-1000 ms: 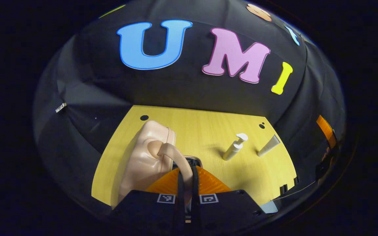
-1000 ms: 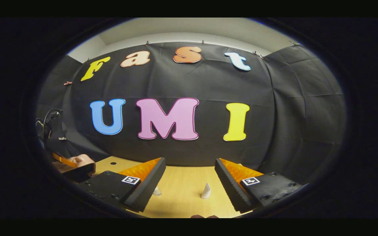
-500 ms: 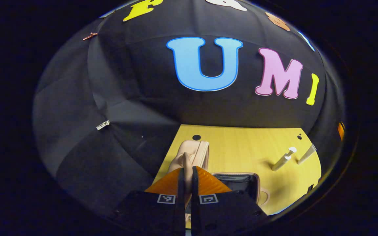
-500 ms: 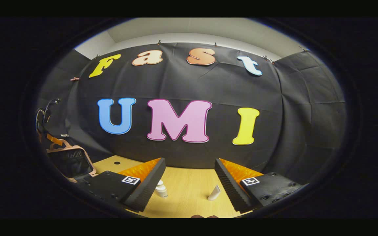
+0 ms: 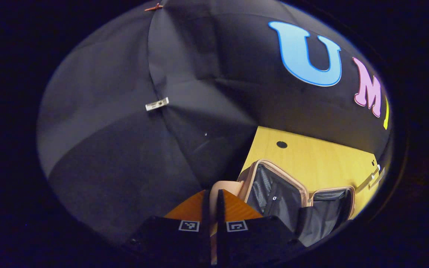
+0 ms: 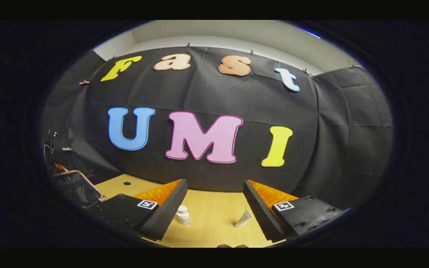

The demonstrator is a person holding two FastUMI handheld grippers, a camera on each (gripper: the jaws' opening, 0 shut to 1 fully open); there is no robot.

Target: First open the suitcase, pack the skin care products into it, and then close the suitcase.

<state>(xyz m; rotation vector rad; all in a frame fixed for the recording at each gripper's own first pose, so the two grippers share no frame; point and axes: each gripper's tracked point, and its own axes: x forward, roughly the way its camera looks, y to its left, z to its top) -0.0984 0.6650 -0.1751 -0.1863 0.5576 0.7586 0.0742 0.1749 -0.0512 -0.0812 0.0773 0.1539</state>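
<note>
Swung further open since a second ago — the suitcase (image 5: 296, 201) lid, upright half a second back, now lies spread, both dark-lined halves showing in the left gripper view. Left gripper (image 5: 213, 208) sits nearest, fingers drawn narrow and pinched on the suitcase's pink handle strap (image 5: 214, 191), which rises between them. Beyond it the open suitcase rests on the yellow worktop (image 5: 311, 156) at its left end; the two skin care products show as small pale shapes near the far right edge, too small to tell apart there.

Right gripper (image 6: 214, 208) — fingers wide apart, nothing between them. Past them on the worktop: a white pump bottle (image 6: 183, 215) upright, a white tube (image 6: 242, 219) tilted, near each other but apart. Suitcase edge sits far left.
</note>
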